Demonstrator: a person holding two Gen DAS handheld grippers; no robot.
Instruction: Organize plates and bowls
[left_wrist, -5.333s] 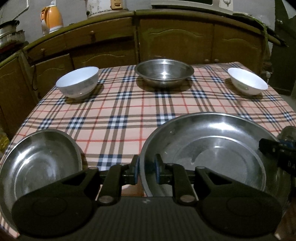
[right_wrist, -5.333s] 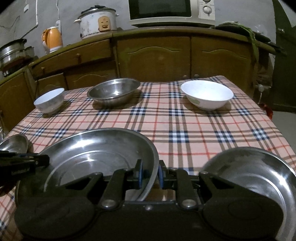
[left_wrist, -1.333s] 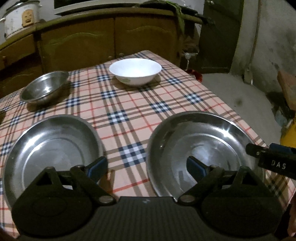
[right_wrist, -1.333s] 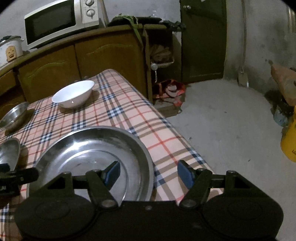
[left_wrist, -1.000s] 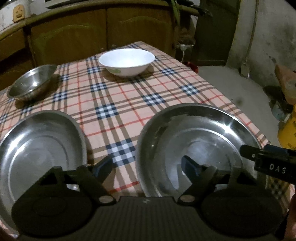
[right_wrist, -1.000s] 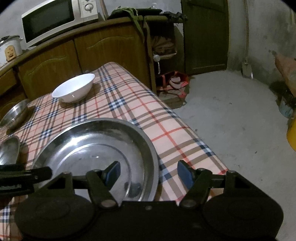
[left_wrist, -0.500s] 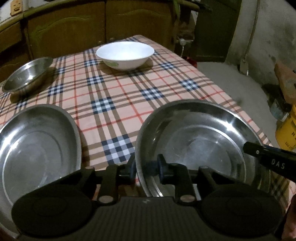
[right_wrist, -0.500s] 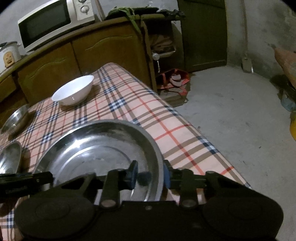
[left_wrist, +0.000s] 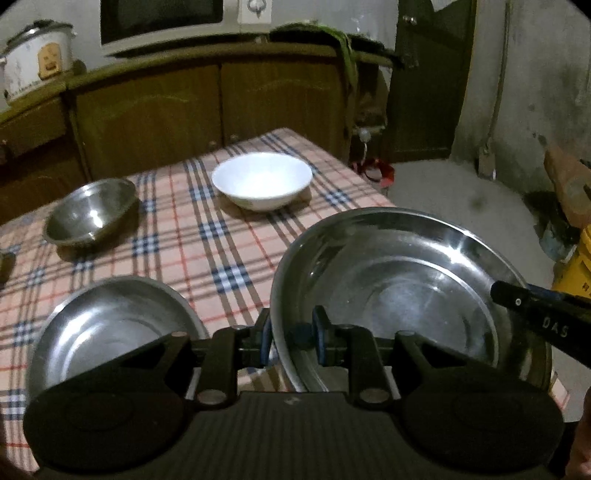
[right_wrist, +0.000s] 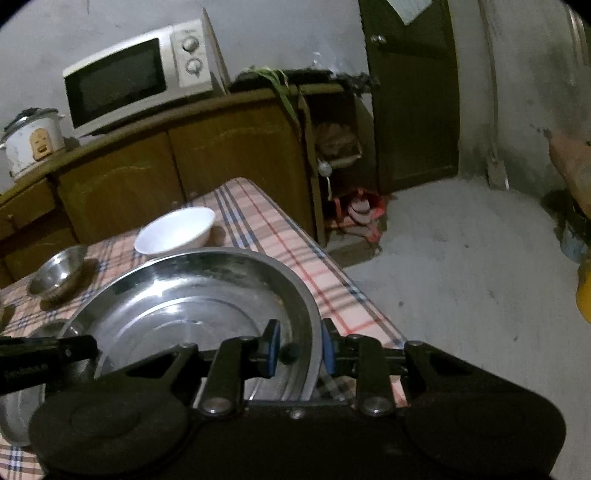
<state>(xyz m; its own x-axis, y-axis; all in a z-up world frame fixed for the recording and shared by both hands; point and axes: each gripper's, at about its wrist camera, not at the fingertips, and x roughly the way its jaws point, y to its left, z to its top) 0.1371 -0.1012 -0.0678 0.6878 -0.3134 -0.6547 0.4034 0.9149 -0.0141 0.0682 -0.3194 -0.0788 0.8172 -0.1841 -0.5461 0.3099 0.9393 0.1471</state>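
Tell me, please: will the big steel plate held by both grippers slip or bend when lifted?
The steel plate looks rigid, so bending seems unlikely. Its polished rim may slip: the left gripper and right gripper pinch only thin edges on opposite sides.

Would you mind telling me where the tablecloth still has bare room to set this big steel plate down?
The widest bare patch of tablecloth lies mid-table, bordered by the white bowl, the steel bowl and the second steel plate. The near edge is crowded: that plate sits beside the big steel plate, which both hand-held grippers grip.
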